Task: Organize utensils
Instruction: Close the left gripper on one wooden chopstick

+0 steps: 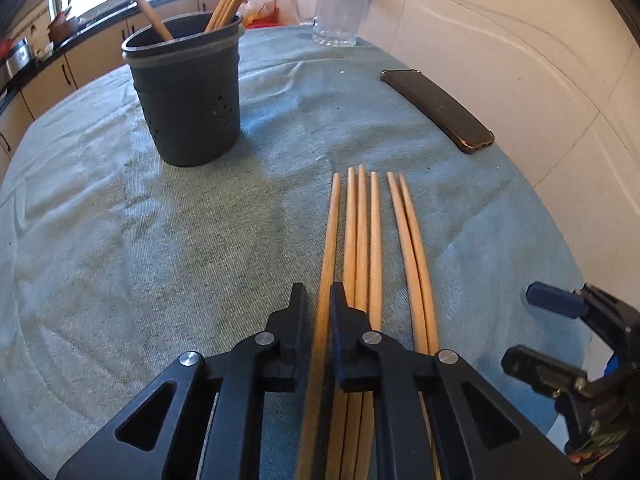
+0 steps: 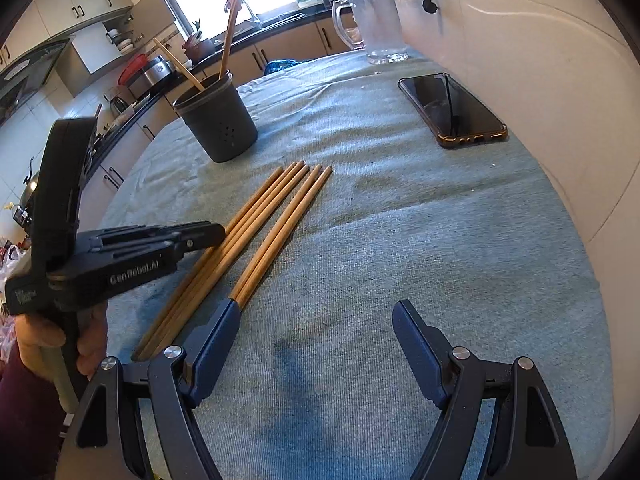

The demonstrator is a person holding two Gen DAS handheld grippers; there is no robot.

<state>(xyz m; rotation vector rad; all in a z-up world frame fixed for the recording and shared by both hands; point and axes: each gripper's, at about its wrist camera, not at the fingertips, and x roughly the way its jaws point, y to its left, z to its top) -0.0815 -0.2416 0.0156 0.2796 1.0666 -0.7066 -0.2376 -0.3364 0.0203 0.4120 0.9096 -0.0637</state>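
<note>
Where the blue-green cloth (image 1: 160,240) covers the table, six wooden chopsticks (image 1: 362,220) lie side by side, pale tan, round and slender, their narrow tips pointing toward the far side. In the left wrist view they form three groups: a single leftmost chopstick (image 1: 330,232), a touching set of three, and a slightly curved pair (image 1: 412,240) on the right. A dark grey holder (image 1: 188,96), a tapered cup with small holes in its wall, stands upright farther back on the cloth, well apart from the row; several more chopsticks (image 1: 230,4) lean out of it.

Left gripper (image 1: 318,300): jaws drawn narrow around the leftmost chopstick, which runs between the two black fingers (image 1: 296,320); the pads appear to press on it, while the neighbouring set of three passes under the right finger. No earlier view is available to show how it arrived.

Right gripper (image 2: 316,320): jaws spread wide and holding nothing, with bare cloth between the blue-padded fingers (image 2: 216,336). Its left fingertip lies over the near ends of the right-hand pair; whether it touches them cannot be told.

A dark phone (image 2: 452,110) in a brownish case lies flat near the wall, and a clear glass pitcher (image 2: 376,24) stands at the far edge of the table.
</note>
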